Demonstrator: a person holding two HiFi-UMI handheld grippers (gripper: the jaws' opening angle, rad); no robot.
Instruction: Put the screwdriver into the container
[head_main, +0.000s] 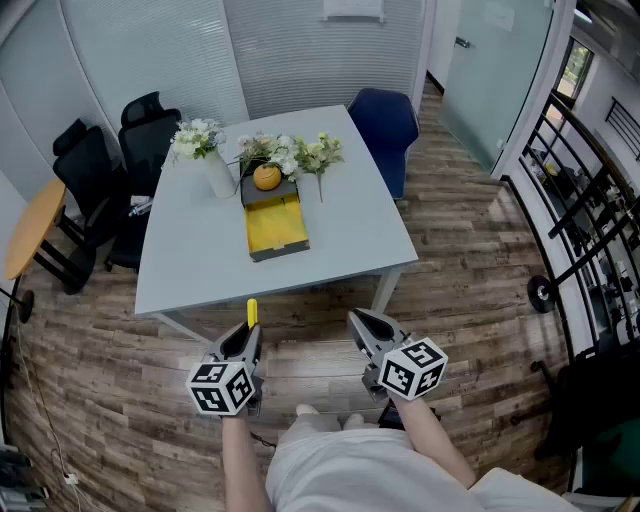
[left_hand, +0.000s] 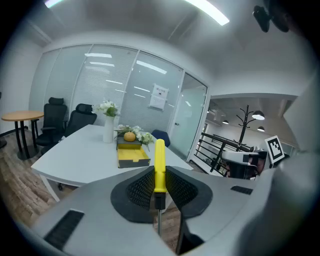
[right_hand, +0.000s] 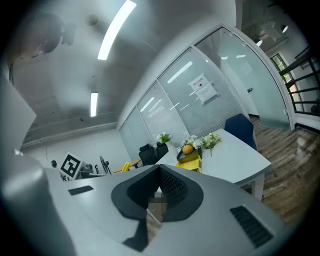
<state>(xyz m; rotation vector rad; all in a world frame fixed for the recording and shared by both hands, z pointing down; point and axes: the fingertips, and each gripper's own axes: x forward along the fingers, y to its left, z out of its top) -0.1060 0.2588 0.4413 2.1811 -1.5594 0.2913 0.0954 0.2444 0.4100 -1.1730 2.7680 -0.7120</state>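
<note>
I stand back from a pale grey table (head_main: 350, 235) that carries a grey container with a yellow lining (head_main: 275, 225), open at the top. My left gripper (head_main: 248, 335) is shut on the yellow handle of a screwdriver (head_main: 252, 312), and the handle sticks out past the jaws toward the table. In the left gripper view the screwdriver (left_hand: 159, 165) stands between the black pads (left_hand: 142, 187), its dark shaft pointing back toward the camera, with the container (left_hand: 132, 155) far ahead. My right gripper (head_main: 362, 322) is shut and holds nothing. Its tips (right_hand: 159, 169) meet, and the container (right_hand: 190, 160) shows beyond them.
An orange fruit (head_main: 266, 177), flower sprays (head_main: 300, 153) and a white vase of flowers (head_main: 215, 165) crowd the container's far end. A blue chair (head_main: 385, 125) stands behind the table and black office chairs (head_main: 110, 170) at its left. A black railing (head_main: 575, 200) runs along the right.
</note>
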